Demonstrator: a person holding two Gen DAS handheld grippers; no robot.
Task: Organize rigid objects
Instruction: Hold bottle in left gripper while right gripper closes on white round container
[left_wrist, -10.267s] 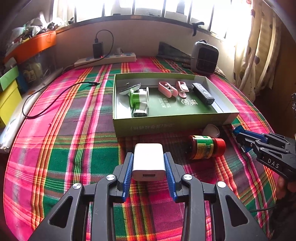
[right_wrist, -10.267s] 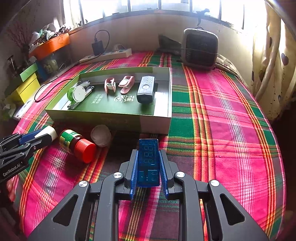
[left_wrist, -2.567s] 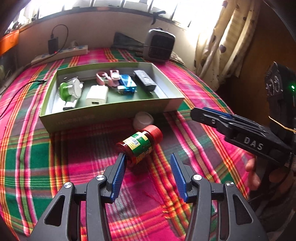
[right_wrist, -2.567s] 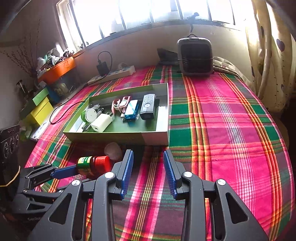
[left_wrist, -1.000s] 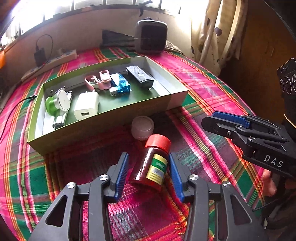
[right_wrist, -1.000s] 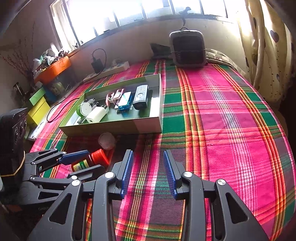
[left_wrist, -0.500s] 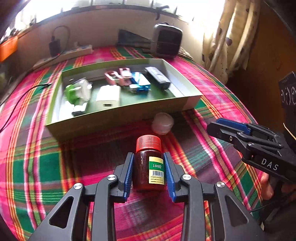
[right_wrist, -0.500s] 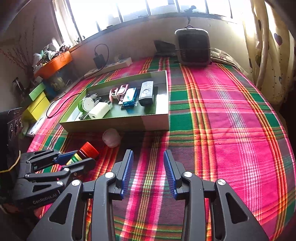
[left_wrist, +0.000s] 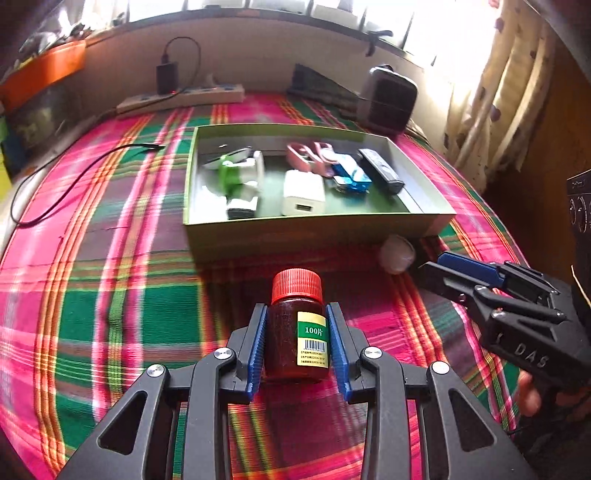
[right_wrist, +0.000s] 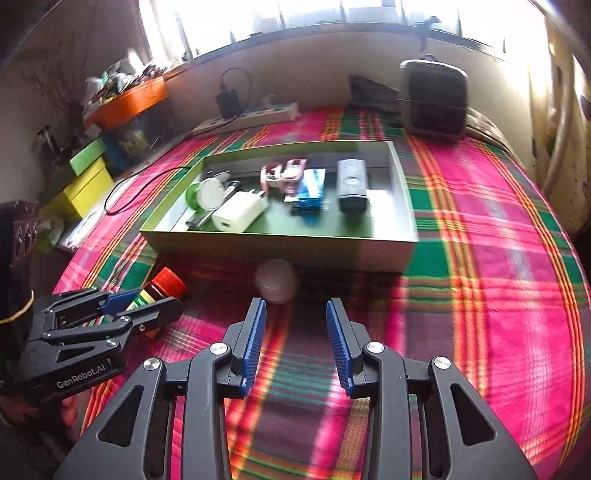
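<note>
Pill bottle (left_wrist: 297, 332) in L hand-held gripper (left_wrist: 297, 341)

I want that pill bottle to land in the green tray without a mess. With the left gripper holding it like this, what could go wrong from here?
1. The left gripper pinches the round bottle only at its sides, so it might twist or slip.
2. The green tray is already crowded; the bottle could knock the white charger.
3. The small white lid lies against the tray's near wall, and the right gripper is close, so either could get bumped.
</note>
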